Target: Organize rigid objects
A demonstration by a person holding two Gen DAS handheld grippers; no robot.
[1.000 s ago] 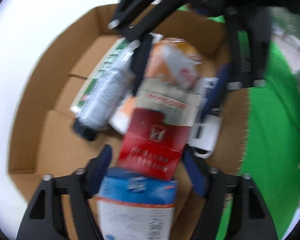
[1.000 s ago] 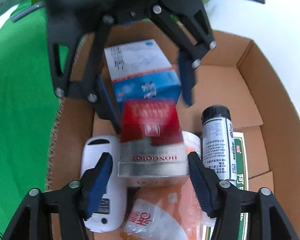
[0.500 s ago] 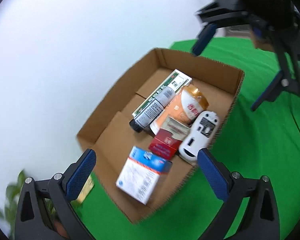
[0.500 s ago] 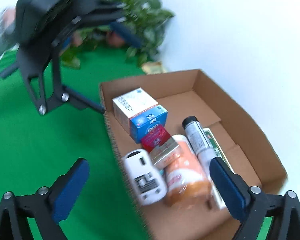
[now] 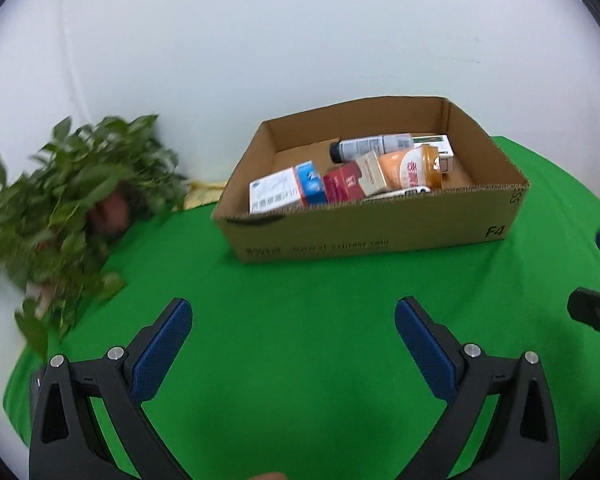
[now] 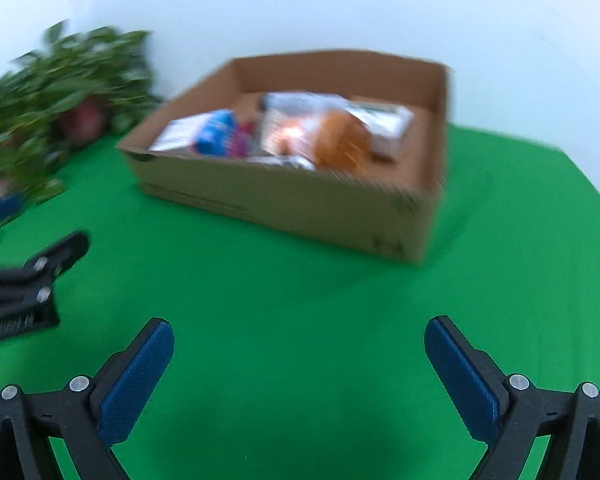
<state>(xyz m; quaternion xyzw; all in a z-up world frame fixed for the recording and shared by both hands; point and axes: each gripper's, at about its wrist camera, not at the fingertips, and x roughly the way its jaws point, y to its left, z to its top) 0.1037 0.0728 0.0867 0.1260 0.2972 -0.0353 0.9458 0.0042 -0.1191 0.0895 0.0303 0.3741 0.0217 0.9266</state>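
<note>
A cardboard box (image 5: pixel 364 224) stands on the green cloth, also in the blurred right wrist view (image 6: pixel 284 204). Inside lie a blue-and-white carton (image 5: pixel 286 192), a red-and-silver pack (image 5: pixel 350 184), an orange pouch (image 5: pixel 410 168), a grey bottle with a black cap (image 5: pixel 370 146), a green-and-white box (image 5: pixel 440 146) and a white item (image 5: pixel 404 193) mostly hidden by the front wall. My left gripper (image 5: pixel 292 320) is open and empty, well in front of the box. My right gripper (image 6: pixel 298 340) is open and empty, also in front of it.
A leafy potted plant (image 5: pixel 72 200) stands at the left by the white wall, also in the right wrist view (image 6: pixel 56 96). The other gripper shows at the right edge (image 5: pixel 596 312) and at the left edge (image 6: pixel 24 284). Green cloth (image 5: pixel 300 280) covers the table.
Both grippers have pulled back from over the box to low above the cloth in front of it. The red-and-silver pack, between the right gripper's fingers a second ago, lies in the box.
</note>
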